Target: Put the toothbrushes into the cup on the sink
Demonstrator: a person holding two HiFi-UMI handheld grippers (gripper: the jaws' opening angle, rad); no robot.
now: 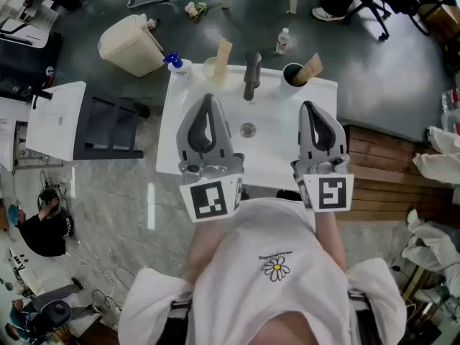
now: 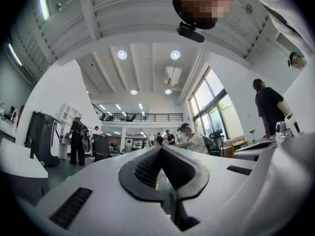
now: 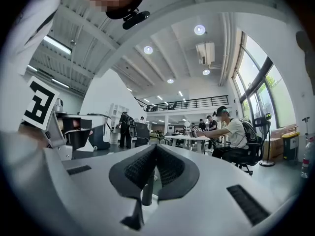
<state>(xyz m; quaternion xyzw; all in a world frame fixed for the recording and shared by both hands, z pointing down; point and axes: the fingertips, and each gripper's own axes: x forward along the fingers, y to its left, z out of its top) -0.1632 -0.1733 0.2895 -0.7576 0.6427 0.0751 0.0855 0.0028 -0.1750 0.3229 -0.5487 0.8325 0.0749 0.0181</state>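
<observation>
Head view: left gripper (image 1: 208,100) and right gripper (image 1: 310,108) held over near edge of white rectangular sink (image 1: 277,146), both clenched on nothing; judged idle pose.
- Tan flat toothbrush (image 1: 223,51) stands in pale translucent cup (image 1: 213,69), far left.
- Second tan toothbrush (image 1: 311,67) stands in dark round cup (image 1: 291,75), far right.
- Bristles not resolved.

Left gripper view: jaws met, empty; sink outside frame.

Right gripper view: jaws met; dark rod in gap not identified.

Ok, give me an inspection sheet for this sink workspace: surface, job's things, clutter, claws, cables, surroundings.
Surface: white sink, faucet at the back, drain in the middle.
Job's things: pale cup and dark cup on the back rim, a tan stick in each.
Clutter: blue-capped bottle.
Grippers: left claw and right claw shut, empty, above the sink.
Cables: possibly leads on the floor, far left.
Surroundings: bin, water bottle on the floor.
</observation>
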